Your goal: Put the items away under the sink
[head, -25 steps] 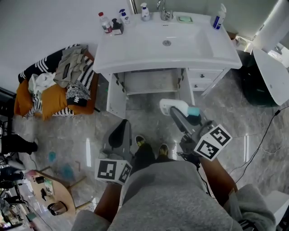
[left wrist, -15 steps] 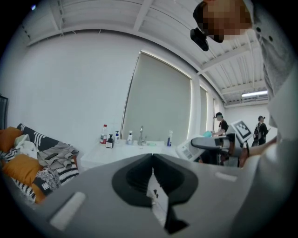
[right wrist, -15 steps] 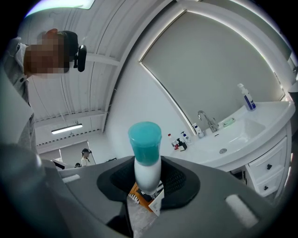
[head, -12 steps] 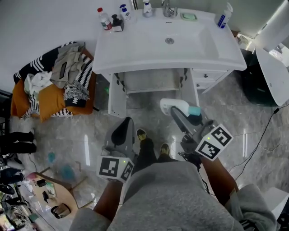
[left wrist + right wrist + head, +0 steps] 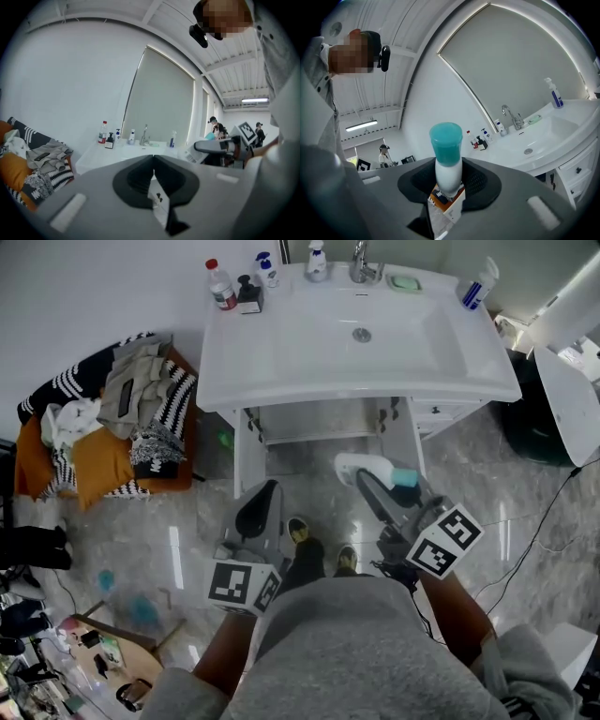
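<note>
Grasping a white bottle (image 5: 354, 465) with a teal cap, the right gripper (image 5: 375, 486) has both jaws clamped on the bottle's white body, just below the cap. The right gripper view confirms this: the bottle (image 5: 448, 164) stands between the jaws of the right gripper (image 5: 449, 180), with a printed label showing below the pads. The bottle is held above the floor, in front of the sink cabinet (image 5: 323, 423), whose compartment is open. Its contents cannot be made out.

The left gripper (image 5: 258, 512) is clenched with nothing held. In its own view the jaws of the left gripper (image 5: 153, 171) meet.

The sink counter (image 5: 281, 343) carries these containers:
- red-capped bottle (image 5: 220, 285), back left corner
- black pump bottle (image 5: 247, 293), just beside it
- blue-labelled spray bottle (image 5: 478, 285), back right corner
- green soap dish (image 5: 406, 282), near the faucet (image 5: 360, 261)
</note>
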Motion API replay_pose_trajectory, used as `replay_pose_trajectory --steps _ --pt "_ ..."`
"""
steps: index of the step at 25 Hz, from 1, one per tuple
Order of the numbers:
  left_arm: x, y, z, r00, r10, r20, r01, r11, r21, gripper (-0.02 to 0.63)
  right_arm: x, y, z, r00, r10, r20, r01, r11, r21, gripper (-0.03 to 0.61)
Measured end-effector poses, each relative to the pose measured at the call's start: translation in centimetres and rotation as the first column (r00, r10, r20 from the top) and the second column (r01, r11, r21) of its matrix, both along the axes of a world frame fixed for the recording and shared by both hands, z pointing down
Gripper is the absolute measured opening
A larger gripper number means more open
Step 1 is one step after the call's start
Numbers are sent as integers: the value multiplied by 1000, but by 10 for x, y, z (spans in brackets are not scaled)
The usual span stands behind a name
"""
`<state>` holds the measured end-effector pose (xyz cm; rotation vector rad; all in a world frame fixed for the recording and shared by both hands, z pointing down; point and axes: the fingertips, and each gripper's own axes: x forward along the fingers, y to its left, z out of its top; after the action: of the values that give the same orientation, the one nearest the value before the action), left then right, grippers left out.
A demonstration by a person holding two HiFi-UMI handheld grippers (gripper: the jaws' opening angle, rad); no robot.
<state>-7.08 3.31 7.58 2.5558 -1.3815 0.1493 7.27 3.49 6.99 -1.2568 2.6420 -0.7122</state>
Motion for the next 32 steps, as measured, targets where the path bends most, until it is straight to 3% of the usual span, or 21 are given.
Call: replay_pose_trajectory --steps 12,24,32 --pt "-37 -51 10 999 14 -32 -14 1000 -14 11 -37 -44 7 999 13 -35 -14 1000 -27 133" --pt "-67 -59 28 999 8 -44 -9 1000 -27 11 -72 -53 17 999 13 -44 -15 999 -30 133" --pt "-65 -67 30 999 8 -43 -9 1000 -26 11 -59 -64 11 997 27 -75 -27 1000 -2 133"
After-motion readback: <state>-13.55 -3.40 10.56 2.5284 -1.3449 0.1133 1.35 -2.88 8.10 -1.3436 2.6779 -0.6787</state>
